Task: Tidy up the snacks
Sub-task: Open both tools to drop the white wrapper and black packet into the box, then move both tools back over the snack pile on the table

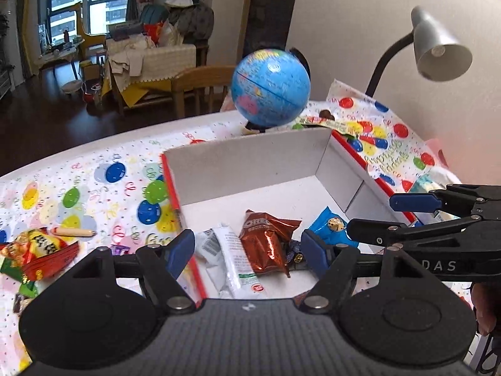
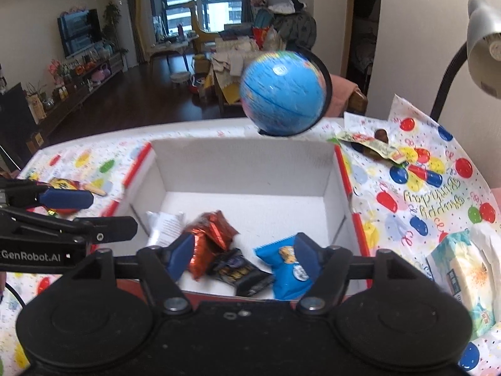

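Both grippers (image 1: 247, 250) (image 2: 242, 255) hung wide open and empty over the box (image 1: 247, 159), snacks probably dropped; next, fetching the red pack (image 1: 34, 250) outside.

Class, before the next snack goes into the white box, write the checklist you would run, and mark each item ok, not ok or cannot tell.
1. Left gripper open and holding nothing: ok.
2. Right gripper open and holding nothing: ok.
3. White box has bare floor toward its far wall for more: ok.
4. Snacks already inside, the Oreo pack, blue pack, white pack and dark pack, lie within the walls: ok.
5. Snacks left outside the box: not ok; the red and yellow bag and green wrapper lie on the tablecloth.
6. Globe steady behind the box: cannot tell, it looks blurred.
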Action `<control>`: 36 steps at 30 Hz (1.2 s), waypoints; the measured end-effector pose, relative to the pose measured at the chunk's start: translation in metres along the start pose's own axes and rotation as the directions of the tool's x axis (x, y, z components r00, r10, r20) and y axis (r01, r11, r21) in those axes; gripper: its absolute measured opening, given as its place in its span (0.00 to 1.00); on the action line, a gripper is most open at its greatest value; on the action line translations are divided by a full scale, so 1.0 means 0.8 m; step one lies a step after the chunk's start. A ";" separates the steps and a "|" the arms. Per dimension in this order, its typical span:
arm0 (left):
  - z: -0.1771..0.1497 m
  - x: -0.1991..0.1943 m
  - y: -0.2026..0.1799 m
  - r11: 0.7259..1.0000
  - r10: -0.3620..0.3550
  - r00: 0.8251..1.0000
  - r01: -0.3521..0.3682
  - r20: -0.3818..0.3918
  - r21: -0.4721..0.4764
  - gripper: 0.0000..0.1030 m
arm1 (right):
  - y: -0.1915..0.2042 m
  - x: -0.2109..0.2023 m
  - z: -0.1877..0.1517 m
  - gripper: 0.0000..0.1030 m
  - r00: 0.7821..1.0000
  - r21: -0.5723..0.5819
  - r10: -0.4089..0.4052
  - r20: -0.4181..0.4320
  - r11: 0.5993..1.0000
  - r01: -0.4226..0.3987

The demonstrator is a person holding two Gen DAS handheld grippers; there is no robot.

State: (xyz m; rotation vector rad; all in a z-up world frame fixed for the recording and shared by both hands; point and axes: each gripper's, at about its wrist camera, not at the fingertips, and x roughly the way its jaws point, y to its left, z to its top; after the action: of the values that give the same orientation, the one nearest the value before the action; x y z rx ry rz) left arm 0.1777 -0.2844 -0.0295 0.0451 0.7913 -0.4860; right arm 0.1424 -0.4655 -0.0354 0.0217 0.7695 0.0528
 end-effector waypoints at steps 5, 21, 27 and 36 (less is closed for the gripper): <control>-0.009 -0.036 0.025 1.000 0.009 0.999 -0.008 0.036 -0.019 0.72 | 0.031 -0.020 0.006 0.80 0.999 -0.015 0.028 0.038 1.000 -0.027; -0.057 -0.135 0.151 0.987 0.133 0.986 -0.122 0.098 -0.107 0.89 | 0.151 -0.026 0.007 0.96 0.988 -0.061 0.141 0.060 0.989 -0.137; -0.081 -0.156 0.201 0.976 0.173 0.981 -0.158 0.092 -0.149 0.96 | 0.198 -0.019 0.000 1.00 0.986 -0.062 0.160 0.044 0.986 -0.158; -0.139 -0.166 0.258 0.961 0.221 0.974 -0.209 0.050 -0.184 0.97 | 0.251 0.001 -0.014 1.00 0.986 -0.081 0.165 0.002 0.983 -0.164</control>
State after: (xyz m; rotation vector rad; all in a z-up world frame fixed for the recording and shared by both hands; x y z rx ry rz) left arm 0.1137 -0.0230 -0.0452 -0.0509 0.7486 -0.2084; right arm 0.1275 -0.2653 -0.0364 0.0093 0.7550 0.2405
